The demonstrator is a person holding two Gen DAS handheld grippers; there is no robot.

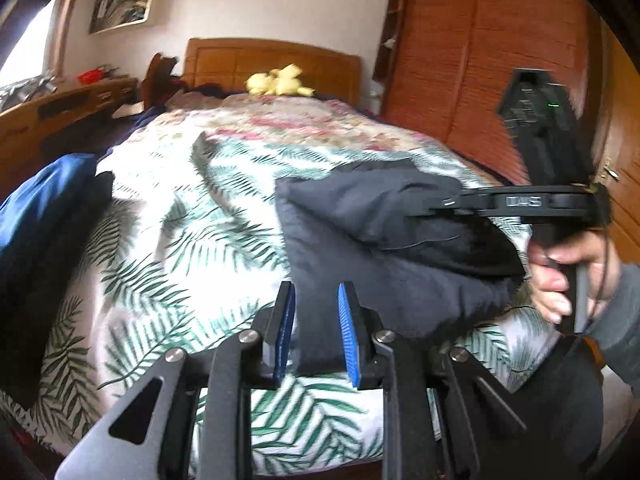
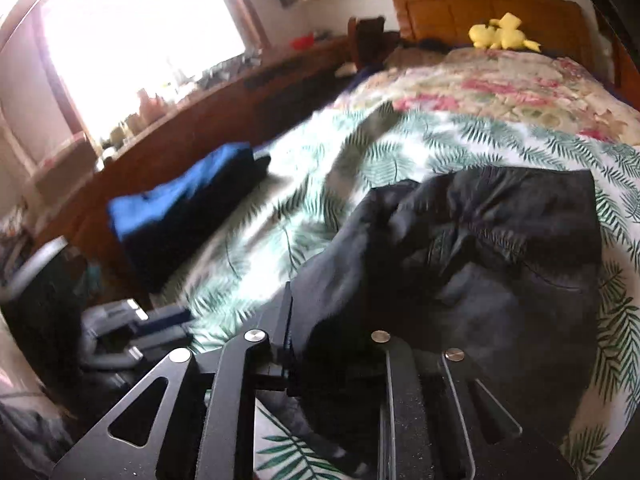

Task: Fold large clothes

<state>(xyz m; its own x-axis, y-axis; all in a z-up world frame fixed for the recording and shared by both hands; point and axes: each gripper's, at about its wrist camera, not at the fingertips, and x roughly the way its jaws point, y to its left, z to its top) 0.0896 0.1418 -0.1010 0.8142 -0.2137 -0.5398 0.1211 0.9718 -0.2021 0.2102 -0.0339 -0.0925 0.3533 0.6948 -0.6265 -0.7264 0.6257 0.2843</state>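
Two grippers hold one dark garment (image 1: 384, 240) above the palm-leaf bedspread (image 1: 180, 220) at the near end of the bed. We find the left gripper (image 1: 316, 332) with its jaws narrowly parted and pinching a fold of the cloth between the blue pads (image 1: 347, 332). We find the right gripper (image 2: 320, 340) buried in the same fabric; its jaws grip cloth, with the right finger hidden. A hand (image 1: 568, 276) grasps its handle. A blue folded stack (image 2: 180, 216) lies at the bed's left edge, a yellow plush toy (image 1: 278, 80) by the far headboard (image 1: 272, 64).
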